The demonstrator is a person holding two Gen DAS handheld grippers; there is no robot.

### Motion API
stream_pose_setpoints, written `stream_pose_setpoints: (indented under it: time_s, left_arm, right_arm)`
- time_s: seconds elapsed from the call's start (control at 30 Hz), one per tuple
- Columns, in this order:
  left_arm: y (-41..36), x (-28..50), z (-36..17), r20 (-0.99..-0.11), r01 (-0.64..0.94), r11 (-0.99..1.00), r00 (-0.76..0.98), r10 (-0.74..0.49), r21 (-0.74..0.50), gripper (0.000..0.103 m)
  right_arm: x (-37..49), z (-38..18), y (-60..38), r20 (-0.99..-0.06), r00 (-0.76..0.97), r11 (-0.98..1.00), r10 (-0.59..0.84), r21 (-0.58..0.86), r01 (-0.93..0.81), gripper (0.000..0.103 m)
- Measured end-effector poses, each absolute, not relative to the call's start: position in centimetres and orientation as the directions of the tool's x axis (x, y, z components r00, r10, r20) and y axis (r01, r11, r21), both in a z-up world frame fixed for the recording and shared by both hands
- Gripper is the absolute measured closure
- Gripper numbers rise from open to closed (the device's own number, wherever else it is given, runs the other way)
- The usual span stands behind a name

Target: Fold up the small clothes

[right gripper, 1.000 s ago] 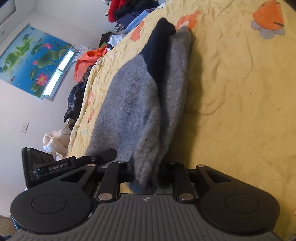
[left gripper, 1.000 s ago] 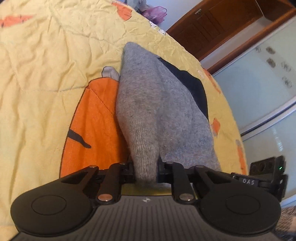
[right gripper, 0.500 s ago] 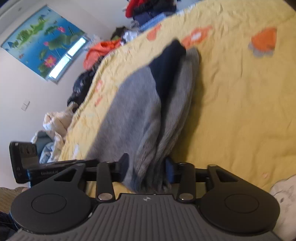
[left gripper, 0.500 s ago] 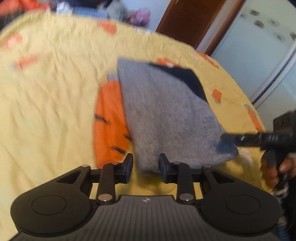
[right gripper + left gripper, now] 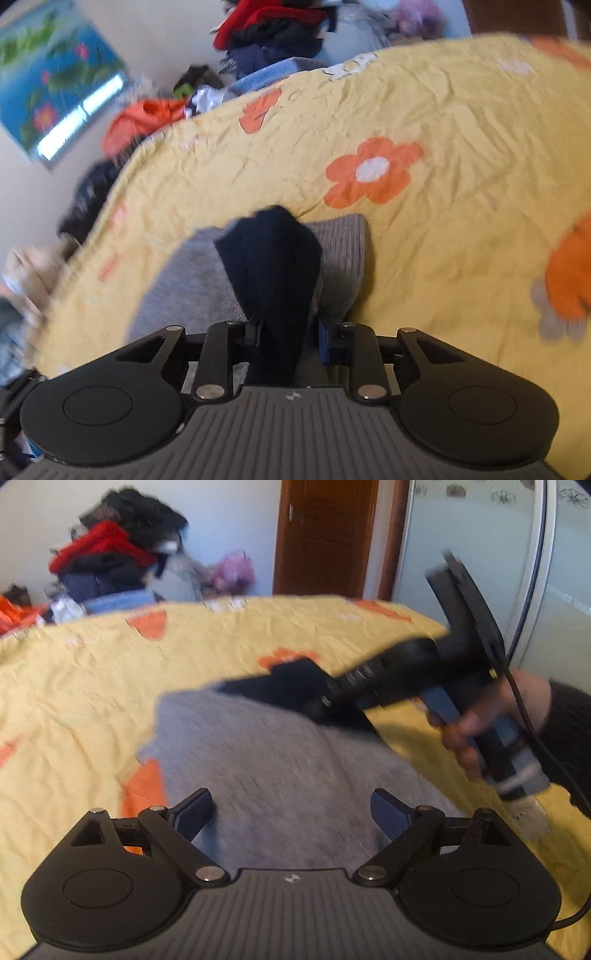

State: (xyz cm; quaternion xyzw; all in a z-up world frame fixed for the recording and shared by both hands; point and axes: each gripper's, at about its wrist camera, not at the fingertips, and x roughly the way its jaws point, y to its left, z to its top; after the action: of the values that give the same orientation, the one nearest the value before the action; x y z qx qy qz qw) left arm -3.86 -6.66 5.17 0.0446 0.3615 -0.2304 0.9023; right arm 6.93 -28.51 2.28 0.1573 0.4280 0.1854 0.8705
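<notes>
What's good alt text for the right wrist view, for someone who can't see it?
The right tongs are closing on the dark navy part of a grey knit garment, which runs up from between the pads onto a yellow bedspread printed with orange flowers. Behind the bed sit a clothes pile and a lotus picture.

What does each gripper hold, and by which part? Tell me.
The left gripper holds nothing; its jaws are opening above the grey garment. The right gripper is closing on that garment's dark navy part, at its near end.
</notes>
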Motion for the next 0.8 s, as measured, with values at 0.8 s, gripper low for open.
stream_pose_setpoints:
  time_s: [0.8]
  left_arm:
    - [-8.3,-3.5,2.7,-0.694,0.433,0.901,0.649,-0.31,0.002,0.009]
  right_arm:
    - [-0.2,2.1,-25.7,-0.593,0.61,0.813,0.525,0.561,-0.155,0.056]
